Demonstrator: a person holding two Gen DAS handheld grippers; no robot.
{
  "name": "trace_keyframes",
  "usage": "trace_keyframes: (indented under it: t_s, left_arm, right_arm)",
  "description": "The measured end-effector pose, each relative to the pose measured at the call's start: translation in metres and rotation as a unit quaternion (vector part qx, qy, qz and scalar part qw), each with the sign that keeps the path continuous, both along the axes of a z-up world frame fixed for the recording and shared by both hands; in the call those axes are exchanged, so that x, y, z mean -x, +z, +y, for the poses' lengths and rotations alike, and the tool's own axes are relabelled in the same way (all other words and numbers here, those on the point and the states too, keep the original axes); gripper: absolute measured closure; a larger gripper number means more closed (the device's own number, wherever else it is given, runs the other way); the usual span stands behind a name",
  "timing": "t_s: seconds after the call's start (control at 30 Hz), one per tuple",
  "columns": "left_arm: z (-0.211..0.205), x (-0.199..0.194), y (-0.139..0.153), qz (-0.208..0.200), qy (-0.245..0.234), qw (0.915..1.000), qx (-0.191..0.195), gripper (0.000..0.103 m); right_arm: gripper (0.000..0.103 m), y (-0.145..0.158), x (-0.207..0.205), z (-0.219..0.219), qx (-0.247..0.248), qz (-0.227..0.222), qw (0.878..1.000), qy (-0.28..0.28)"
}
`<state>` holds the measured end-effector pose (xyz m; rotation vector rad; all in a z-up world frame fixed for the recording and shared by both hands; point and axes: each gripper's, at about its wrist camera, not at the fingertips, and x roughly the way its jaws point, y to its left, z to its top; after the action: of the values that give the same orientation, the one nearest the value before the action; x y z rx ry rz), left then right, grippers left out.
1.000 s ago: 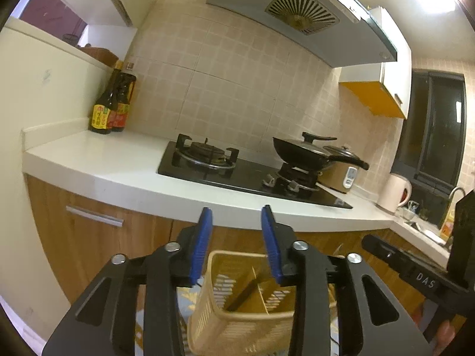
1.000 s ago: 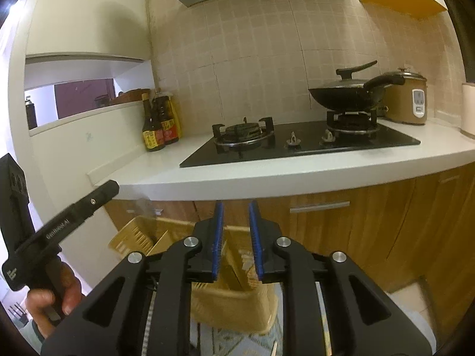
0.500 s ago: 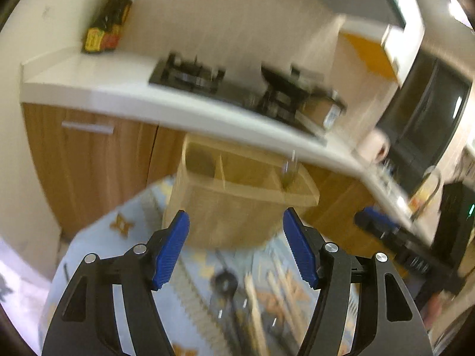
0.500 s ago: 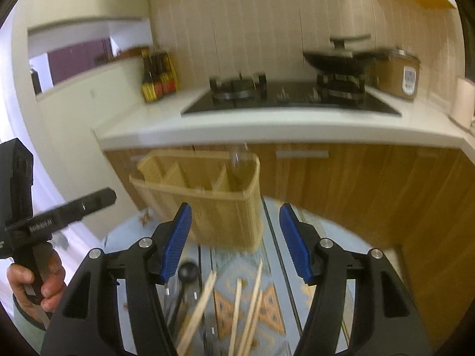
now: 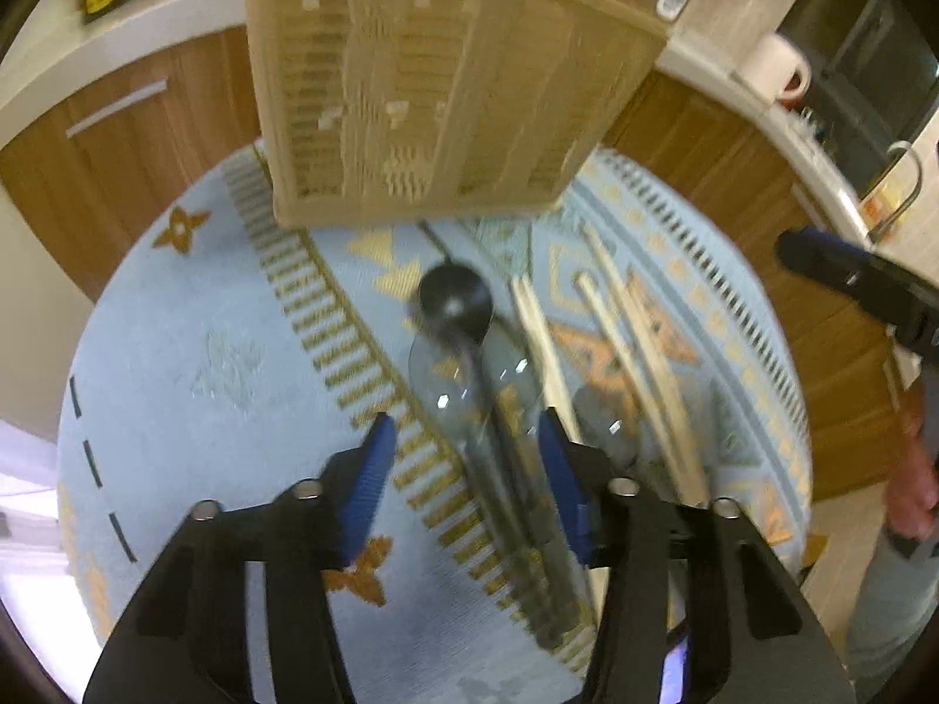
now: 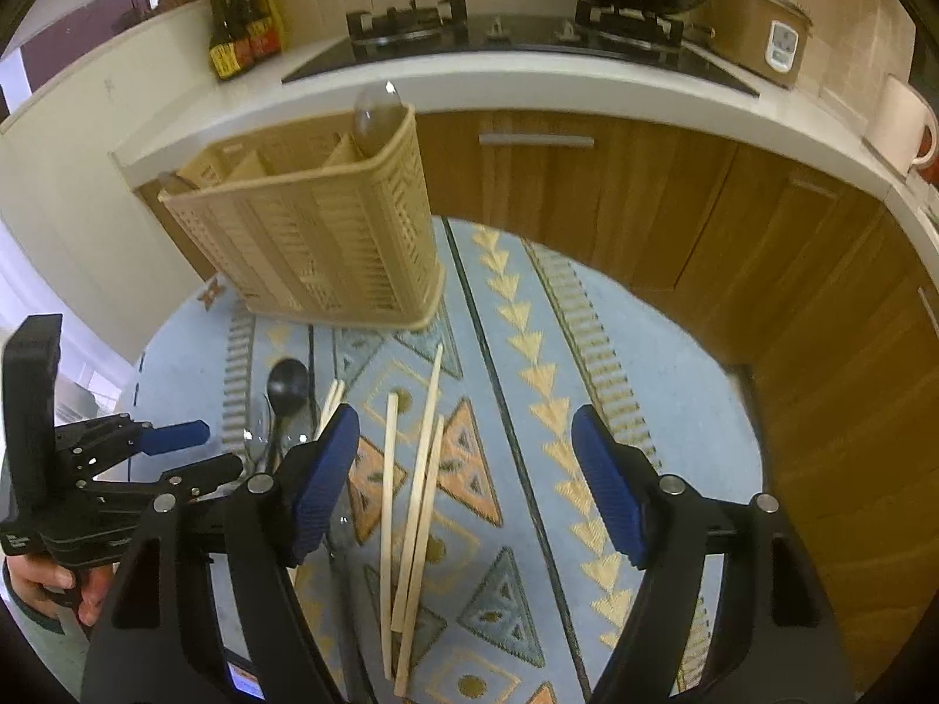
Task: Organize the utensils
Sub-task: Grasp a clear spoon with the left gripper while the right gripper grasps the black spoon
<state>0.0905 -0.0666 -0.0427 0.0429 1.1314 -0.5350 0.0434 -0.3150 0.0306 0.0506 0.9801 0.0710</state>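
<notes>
We tilt both grippers steeply down over the patterned cloth point(image 6: 587, 317) — left gripper point(image 5: 463, 440) closing, empty, above the black spoon point(image 5: 455, 299); right gripper point(image 6: 463, 440) opening, empty, above the chopsticks point(image 6: 419, 481).

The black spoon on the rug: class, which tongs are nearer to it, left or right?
Left. The left tongs hang over the black spoon handle, closing, nothing gripped. The right tongs stand beside it, over the chopsticks, opening.
</notes>
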Motion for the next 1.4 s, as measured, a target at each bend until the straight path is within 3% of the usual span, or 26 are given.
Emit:
trace_keyframes:
  t_s: [0.4,0.5,0.6,0.67,0.97,1.1,1.2,1.4]
  left_arm:
    - [-0.015,0.002,-0.018,-0.004,0.008,0.9996,-0.028,0.065]
    - [-0.013,0.0,-0.018,-0.007,0.009,0.9995,-0.029,0.068]
    - [-0.014,0.004,-0.019,-0.021,0.005,0.9986,-0.047,0.077]
    - [-0.01,0.006,-0.017,-0.024,0.004,0.9985,-0.05,0.077]
    - [-0.029,-0.005,-0.017,-0.042,0.007,0.9964,-0.073,0.077]
    - [-0.033,-0.009,-0.017,-0.058,0.014,0.9946,-0.084,0.094]
    - [-0.02,-0.012,-0.014,-0.056,0.029,0.9963,-0.058,0.101]
    - [0.009,-0.022,-0.006,-0.068,0.064,0.9952,-0.029,0.101]
  right_arm:
    - [0.034,-0.026,-0.006,0.0,-0.014,0.041,0.999,0.017]
    - [0.04,-0.032,-0.008,0.0,-0.031,0.058,0.998,0.026]
    - [0.052,-0.038,-0.011,0.002,-0.041,0.073,0.996,0.034]
    - [0.061,-0.042,-0.012,0.004,-0.043,0.082,0.995,0.037]
    - [0.062,-0.058,-0.031,0.0,-0.088,0.127,0.988,0.026]
    - [0.067,-0.063,-0.04,0.002,-0.101,0.139,0.985,0.024]
    - [0.071,-0.065,-0.046,0.005,-0.091,0.14,0.986,0.021]
    - [0.083,-0.074,-0.057,0.008,-0.077,0.15,0.985,0.02]
